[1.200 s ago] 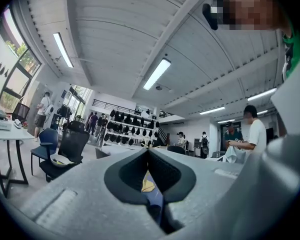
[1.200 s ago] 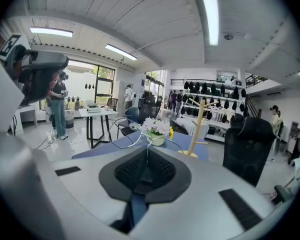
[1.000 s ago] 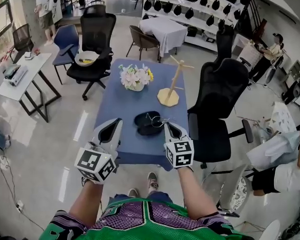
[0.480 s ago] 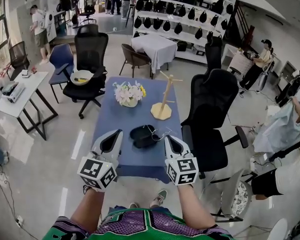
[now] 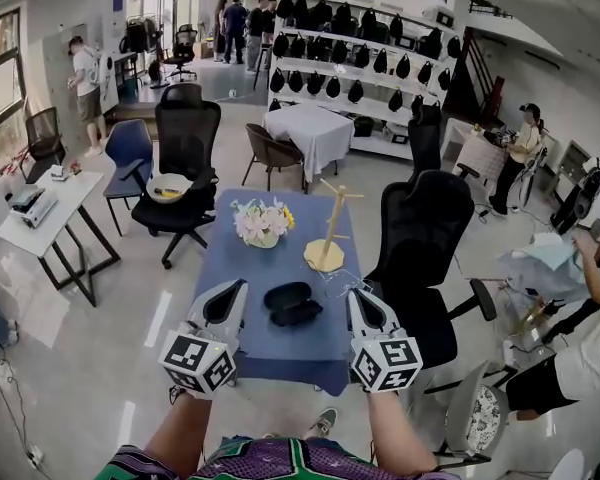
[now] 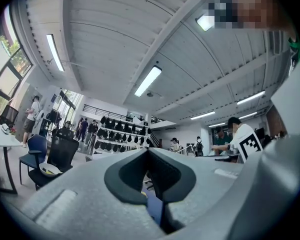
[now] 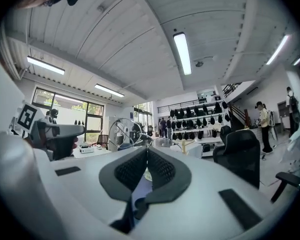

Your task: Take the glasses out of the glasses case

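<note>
The black glasses case lies open on the blue table, between my two grippers. My right gripper is to the right of the case, shut on the thin wire-framed glasses, which hang in the air clear of the case. In the right gripper view a round lens sticks up just left of the closed right gripper. My left gripper is left of the case, shut with nothing in it; in its own view the left gripper has its pads together.
A pot of flowers and a wooden stand sit at the table's far end. A black office chair stands close on the right, another chair at the far left. A white desk is further left.
My right gripper has carried the glasses from above the case off to its right. Both grippers have risen and spread a little apart; the head camera now looks further out.
</note>
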Tool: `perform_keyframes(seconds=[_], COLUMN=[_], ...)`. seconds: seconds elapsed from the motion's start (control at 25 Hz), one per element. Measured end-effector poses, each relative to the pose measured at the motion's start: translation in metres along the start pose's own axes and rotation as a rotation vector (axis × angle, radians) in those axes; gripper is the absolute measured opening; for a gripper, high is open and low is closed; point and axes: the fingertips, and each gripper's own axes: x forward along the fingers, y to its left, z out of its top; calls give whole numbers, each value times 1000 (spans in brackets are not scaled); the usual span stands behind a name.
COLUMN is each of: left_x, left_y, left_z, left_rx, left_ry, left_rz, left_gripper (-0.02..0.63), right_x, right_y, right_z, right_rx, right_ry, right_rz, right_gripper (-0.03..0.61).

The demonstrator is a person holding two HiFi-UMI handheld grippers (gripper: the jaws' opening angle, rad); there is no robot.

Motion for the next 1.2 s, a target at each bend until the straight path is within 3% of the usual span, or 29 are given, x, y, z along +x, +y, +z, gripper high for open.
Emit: perform_keyframes(seconds=[0.36,1.2], left_x=[-11,-21], left_y=[4,-2], left_z=[12,12], left_rx=[-2,-5], left_ry=[-19,-26], left_rz=[16,16], left_gripper=[15,15], right_x=[-16,-25], right_y=[-1,8], right_z=[27,28], right_rx=[30,21], right_ry=[-64,-74], right_rz=[-20,-18], right_gripper=[6,4])
